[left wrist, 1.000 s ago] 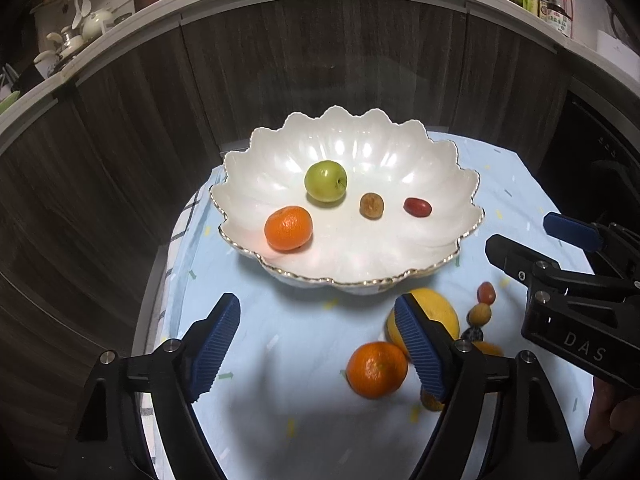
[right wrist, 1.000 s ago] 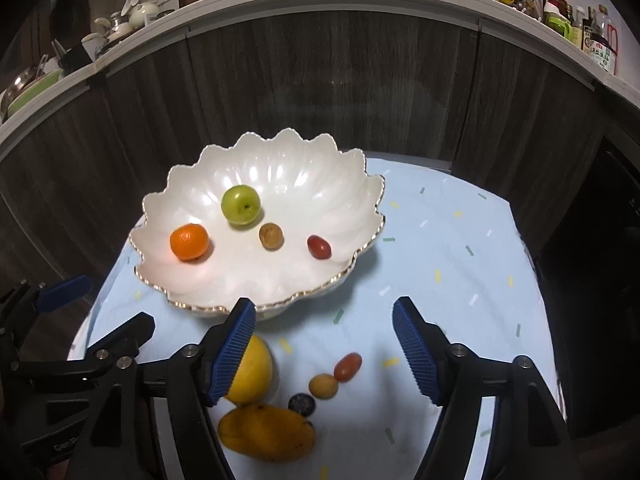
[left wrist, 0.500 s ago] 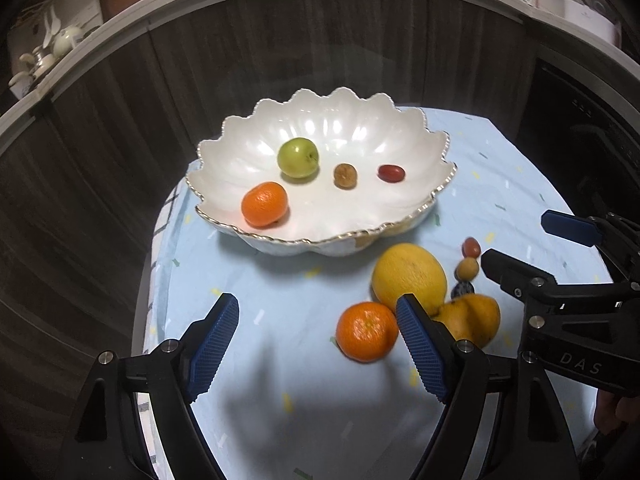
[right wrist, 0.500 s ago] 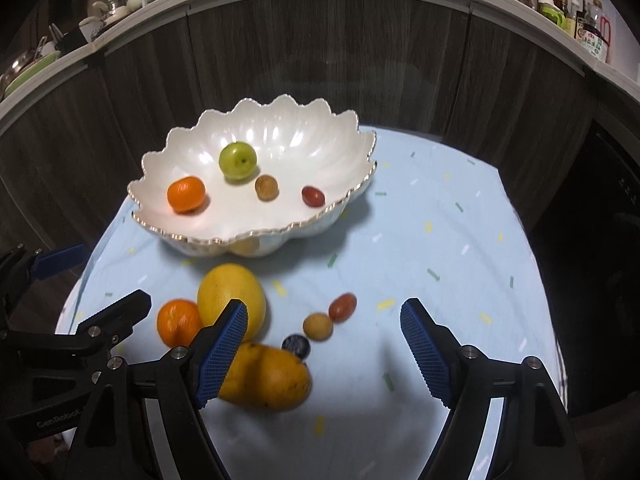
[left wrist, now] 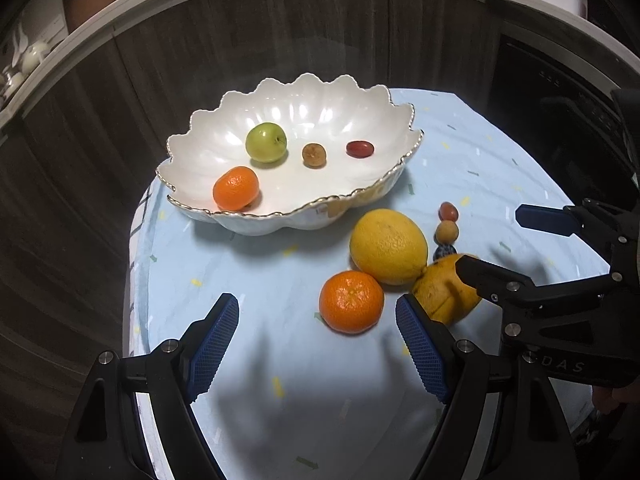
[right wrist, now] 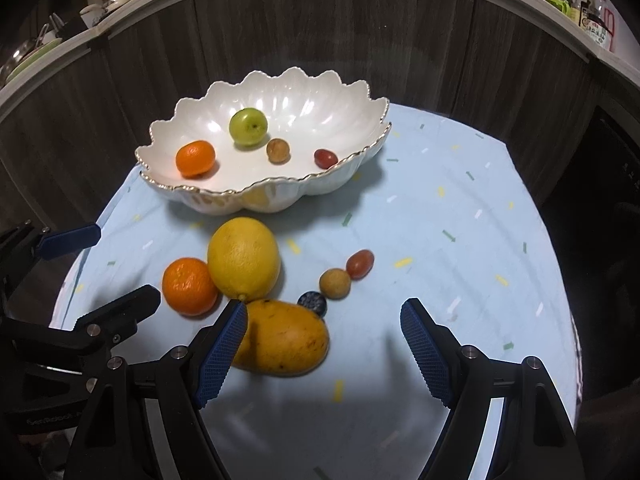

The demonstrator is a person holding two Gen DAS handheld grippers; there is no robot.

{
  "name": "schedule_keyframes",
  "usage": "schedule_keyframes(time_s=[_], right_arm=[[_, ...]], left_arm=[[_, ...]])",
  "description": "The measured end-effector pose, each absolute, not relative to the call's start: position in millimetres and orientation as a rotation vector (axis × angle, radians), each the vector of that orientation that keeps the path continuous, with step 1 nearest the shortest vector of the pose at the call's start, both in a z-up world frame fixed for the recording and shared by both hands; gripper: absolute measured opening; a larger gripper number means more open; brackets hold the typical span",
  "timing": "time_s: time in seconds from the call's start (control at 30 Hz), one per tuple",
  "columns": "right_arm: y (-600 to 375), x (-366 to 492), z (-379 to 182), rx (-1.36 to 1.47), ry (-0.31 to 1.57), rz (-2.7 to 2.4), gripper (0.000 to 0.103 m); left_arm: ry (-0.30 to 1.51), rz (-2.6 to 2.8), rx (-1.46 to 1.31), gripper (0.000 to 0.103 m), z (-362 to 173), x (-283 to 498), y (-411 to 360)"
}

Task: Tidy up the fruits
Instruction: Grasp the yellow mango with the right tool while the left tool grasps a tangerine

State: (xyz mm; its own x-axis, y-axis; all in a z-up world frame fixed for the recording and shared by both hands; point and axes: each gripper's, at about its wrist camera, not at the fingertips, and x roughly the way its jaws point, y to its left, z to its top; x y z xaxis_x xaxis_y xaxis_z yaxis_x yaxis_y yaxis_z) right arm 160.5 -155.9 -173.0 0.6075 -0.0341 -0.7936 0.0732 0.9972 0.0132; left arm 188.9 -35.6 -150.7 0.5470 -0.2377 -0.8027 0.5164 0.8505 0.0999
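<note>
Right wrist view: my right gripper (right wrist: 322, 354) has sunk toward the pale blue confetti-print tablecloth (right wrist: 460, 216), jaws spread and empty. The oblong yellow-orange mango (right wrist: 286, 336) now sits at 9 o'clock against my left pad, a dark blueberry (right wrist: 313, 302) just beyond it. My left gripper (left wrist: 316, 354) has come down too, also spread with nothing between the pads; the loose round orange tangerine (left wrist: 351, 301) lies at 1 o'clock, the big yellow citrus (left wrist: 389, 246) touching it further out. Farthest, at 12 o'clock, the white scalloped gold-rimmed bowl (left wrist: 304, 92) has slid away, holding 4 fruits. I judge both claws are lining up picks: 6 fruits are left outside.
</note>
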Motion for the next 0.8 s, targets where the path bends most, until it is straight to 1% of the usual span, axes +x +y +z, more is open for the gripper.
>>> schedule_keyframes(time_s=[0.4, 0.8], right_arm=[[-144.3, 158.5, -184.6, 0.055, 0.94, -0.056, 0.079], [-129.7, 161.9, -196.9, 0.055, 0.957, -0.043, 0.079]], left_arm=[[0.88, -0.525, 0.397, 0.081, -159.3, 186.2, -30.5], [0.911, -0.508, 0.376, 0.081, -172.1, 188.6, -15.3]])
